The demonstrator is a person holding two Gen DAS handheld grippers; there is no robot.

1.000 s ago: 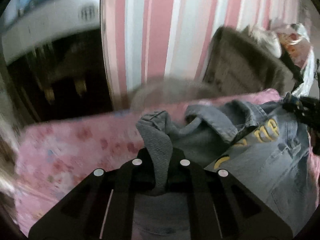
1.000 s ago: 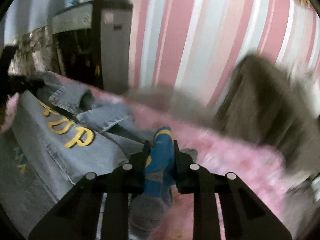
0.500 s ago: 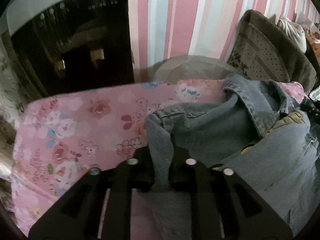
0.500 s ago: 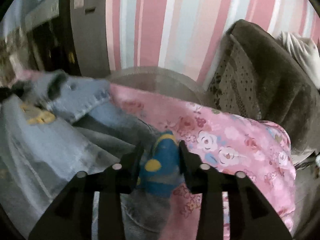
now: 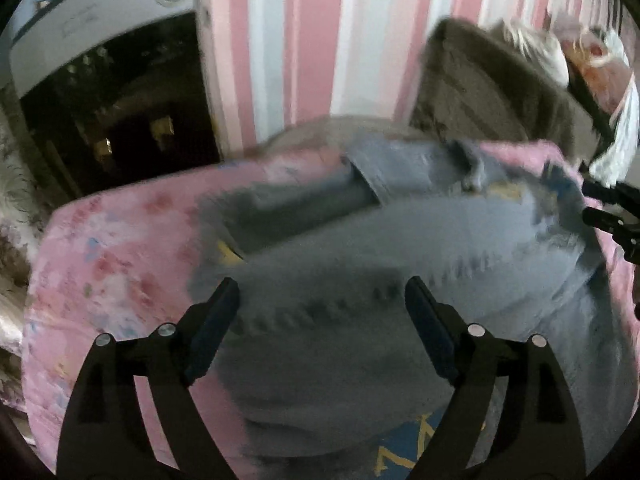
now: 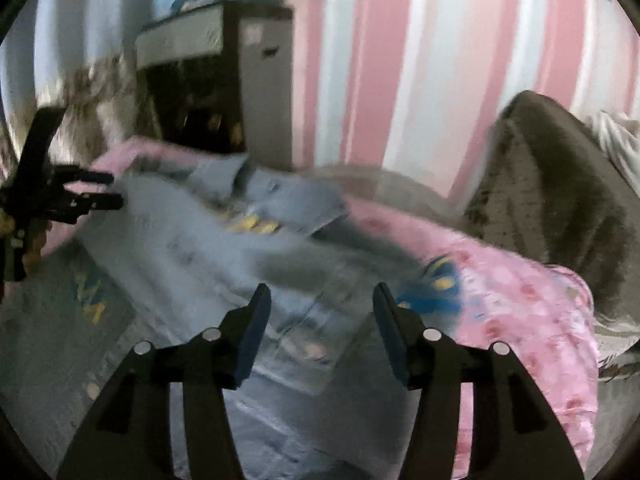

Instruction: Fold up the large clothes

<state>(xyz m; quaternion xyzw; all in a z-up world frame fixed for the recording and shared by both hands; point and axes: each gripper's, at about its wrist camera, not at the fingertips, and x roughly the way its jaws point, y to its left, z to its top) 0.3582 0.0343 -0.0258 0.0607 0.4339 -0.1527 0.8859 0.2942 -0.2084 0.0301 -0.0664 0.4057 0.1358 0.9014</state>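
Left wrist view: the pink floral bed (image 5: 100, 248) carries the denim jacket (image 5: 400, 248), spread across it, collar toward the striped wall. Heavy, stiff, limp cloth, likely best gripped at seams or hem. Left tongs (image 5: 322, 300) and right tongs (image 6: 320, 304) are both opening over it, pinching nothing

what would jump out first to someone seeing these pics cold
A blue denim jacket with yellow lettering sprawls across a pink floral bedspread, filling the middle of both views. Behind the bed rises a pink-and-white striped wall. Both grippers, left gripper and right gripper, are opening above the denim, gripping nothing.
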